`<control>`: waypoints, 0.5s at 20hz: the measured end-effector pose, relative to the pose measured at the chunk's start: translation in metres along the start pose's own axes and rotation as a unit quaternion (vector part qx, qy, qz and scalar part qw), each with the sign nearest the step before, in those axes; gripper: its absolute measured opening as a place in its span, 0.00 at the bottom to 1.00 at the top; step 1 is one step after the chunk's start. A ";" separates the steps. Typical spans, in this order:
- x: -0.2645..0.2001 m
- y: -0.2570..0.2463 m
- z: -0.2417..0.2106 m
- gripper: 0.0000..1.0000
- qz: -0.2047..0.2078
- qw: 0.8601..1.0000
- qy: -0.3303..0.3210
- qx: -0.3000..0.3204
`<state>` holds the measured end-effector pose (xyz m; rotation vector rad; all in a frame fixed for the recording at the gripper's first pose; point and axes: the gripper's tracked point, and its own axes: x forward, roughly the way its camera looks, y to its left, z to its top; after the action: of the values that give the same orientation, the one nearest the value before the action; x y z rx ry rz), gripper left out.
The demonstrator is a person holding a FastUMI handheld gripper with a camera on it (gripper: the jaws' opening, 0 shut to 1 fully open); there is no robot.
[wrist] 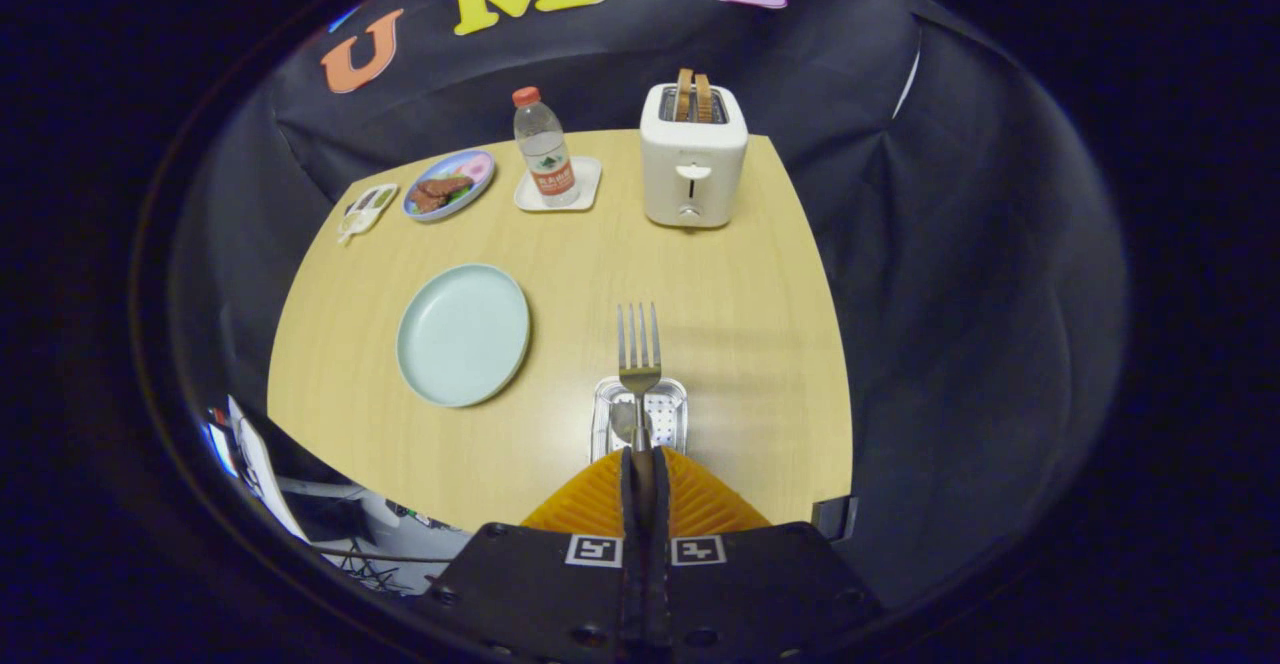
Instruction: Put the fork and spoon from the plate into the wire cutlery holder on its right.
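My gripper (pixel 641 464) is shut on the handle of a metal fork (pixel 638 349), whose tines point away from me over the table. Directly beneath the fork stands the wire cutlery holder (pixel 672 414), seen from above. Inside it, a spoon (pixel 623 420) lies against the left side. The pale green plate (pixel 463 333) sits left of the holder with nothing on it.
At the back of the wooden table (pixel 750 324) stand a white toaster (pixel 693 156) with toast in it, a water bottle (pixel 543 149) on a white coaster, a plate of food (pixel 449 184) and a small dish (pixel 366 208). Cables and gear (pixel 300 484) lie below the table's near left edge.
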<state>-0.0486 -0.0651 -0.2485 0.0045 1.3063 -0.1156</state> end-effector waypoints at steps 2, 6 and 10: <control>0.005 0.000 -0.010 0.03 0.011 1.000 0.020 0.006; 0.015 0.005 -0.022 0.03 0.027 0.998 0.050 0.019; 0.023 0.006 -0.026 0.08 0.030 0.997 0.060 0.033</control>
<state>-0.0674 -0.0593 -0.2781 0.1083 1.4199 -0.1077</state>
